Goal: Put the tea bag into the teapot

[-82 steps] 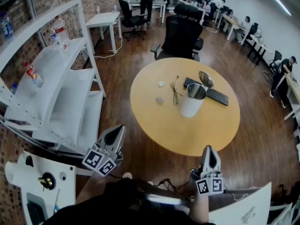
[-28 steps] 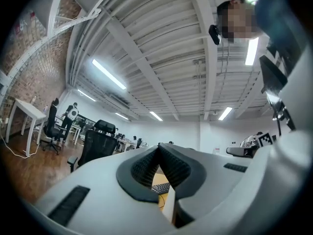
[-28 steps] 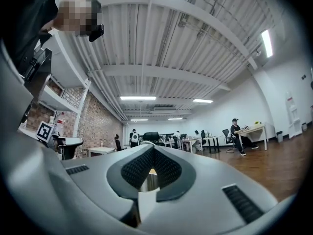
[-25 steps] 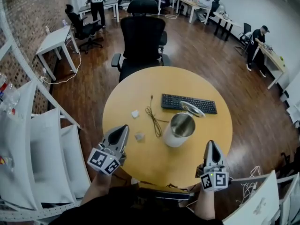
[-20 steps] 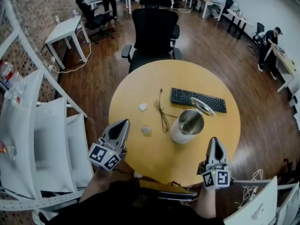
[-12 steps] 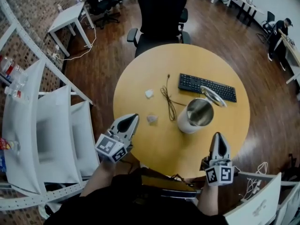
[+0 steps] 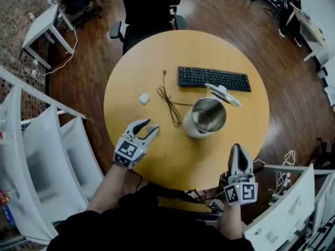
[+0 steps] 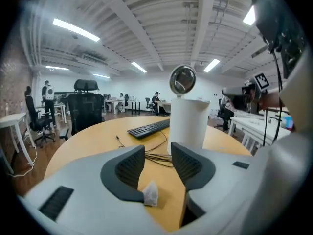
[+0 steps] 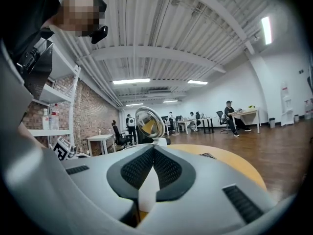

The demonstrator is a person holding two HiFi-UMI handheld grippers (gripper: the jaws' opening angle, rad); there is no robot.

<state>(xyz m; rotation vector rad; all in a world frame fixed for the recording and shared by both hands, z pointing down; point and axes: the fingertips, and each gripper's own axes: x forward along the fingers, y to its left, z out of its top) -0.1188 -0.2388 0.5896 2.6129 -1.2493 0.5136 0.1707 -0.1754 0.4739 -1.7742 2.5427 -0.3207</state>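
Two grippers over your table [image 7: 172, 161], left gripper [image 7: 150, 126] with jaws just opening wide, its own view showing the tea bag [image 8: 150, 195] lying loose between them, right gripper [image 7: 236, 149] closed and empty, beyond them the teapot [image 7: 205, 117], only the head view looking into its open mouth.
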